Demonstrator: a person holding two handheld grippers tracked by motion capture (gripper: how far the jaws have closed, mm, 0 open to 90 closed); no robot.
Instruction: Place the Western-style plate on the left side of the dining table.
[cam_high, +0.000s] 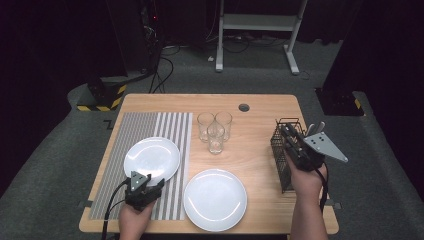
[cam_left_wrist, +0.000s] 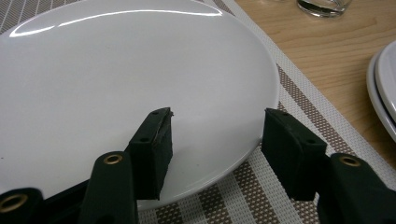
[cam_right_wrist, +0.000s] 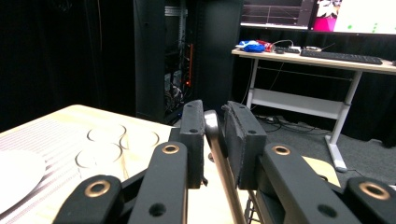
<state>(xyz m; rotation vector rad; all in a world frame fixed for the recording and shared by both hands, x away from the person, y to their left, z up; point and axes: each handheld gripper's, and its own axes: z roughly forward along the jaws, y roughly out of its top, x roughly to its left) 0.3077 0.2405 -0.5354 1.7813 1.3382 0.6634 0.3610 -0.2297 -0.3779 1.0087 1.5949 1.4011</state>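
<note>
— Start nearest the person. What's the left gripper (cam_high: 144, 189) doing?

— It sits low at the near edge of the striped placemat (cam_high: 170, 131), jaws spread wide and holding nothing. From its own view the near rim of the white plate (cam_left_wrist: 116, 84) lies right between them: one jaw over the plate's face, the other out over the mat, just off the rim.

— So the plate is straight ahead of it?

— Ahead and slightly left, yes. The second plate (cam_high: 215, 199) is on bare wood to its right, near but not in line.

— And the right gripper (cam_high: 298, 145)?

— Up over the black wire basket (cam_high: 284, 155) at the right side of the table. Its jaws are pinched onto a thin metal handle (cam_right_wrist: 215, 140), cutlery I'd guess; which piece, I cannot tell.

— How does the handle run?

— Its long axis runs down from the jaws toward the basket, near upright.

— Farther back?

— Three glasses (cam_high: 215, 129) clustered mid-table, well apart from both grippers. My guess is the handle must lift along its own length to clear the basket's wires.
</note>
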